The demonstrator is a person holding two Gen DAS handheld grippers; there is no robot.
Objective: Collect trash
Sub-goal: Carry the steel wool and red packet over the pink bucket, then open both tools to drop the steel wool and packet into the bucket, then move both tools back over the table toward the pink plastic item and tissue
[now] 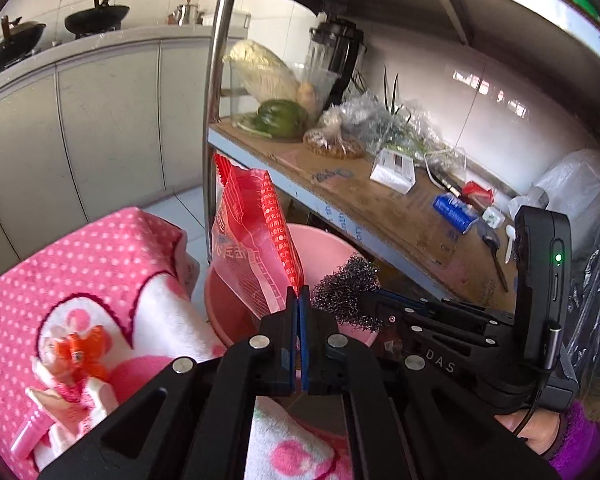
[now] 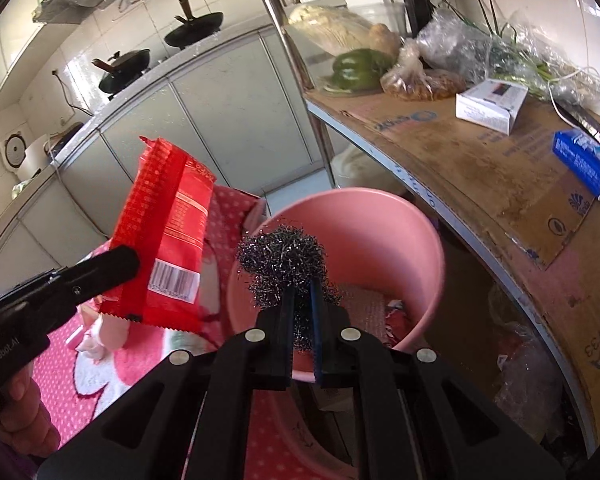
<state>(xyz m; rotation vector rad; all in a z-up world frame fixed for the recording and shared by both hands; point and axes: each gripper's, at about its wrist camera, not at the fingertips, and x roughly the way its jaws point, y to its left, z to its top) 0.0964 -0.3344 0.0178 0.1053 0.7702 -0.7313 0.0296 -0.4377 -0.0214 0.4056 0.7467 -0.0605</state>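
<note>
Through the left wrist view, the left tongs (image 1: 299, 296) sit at about 6 o'clock, pressed together on the lower corner of a red snack wrapper (image 1: 256, 240), which stands up toward 12 o'clock above the near rim of a pink bucket (image 1: 328, 240). At 3 o'clock the right tongs (image 1: 364, 300) reach in carrying a steel wool scourer (image 1: 346, 290) over the bucket's right side. A pink dotted towel (image 1: 84, 264) covers the desk at 9 o'clock, with a small pink toy (image 1: 74, 364) lying on it, and a cardboard-lined shelf (image 1: 380, 208) of vegetables and boxes runs from 12 to 3 o'clock. From the right wrist view, the right tongs (image 2: 302, 292) are clamped on the scourer (image 2: 284, 256), which hangs just above the bucket (image 2: 380, 216) mouth; some crumpled trash already lies at the bucket's bottom. The left tongs (image 2: 134, 264) come in from 9 o'clock, closed on the wrapper (image 2: 168, 232), which hangs over the towel (image 2: 228, 208) just beside the bucket rim, not yet over the opening. To do this step well, I would judge that the scourer should be lowered a little further inside before release, so it does not bounce off the rim, while the wrapper is carried toward 3 o'clock until it sits fully over the opening; being light and stiff, it could flutter out if released too high.
</note>
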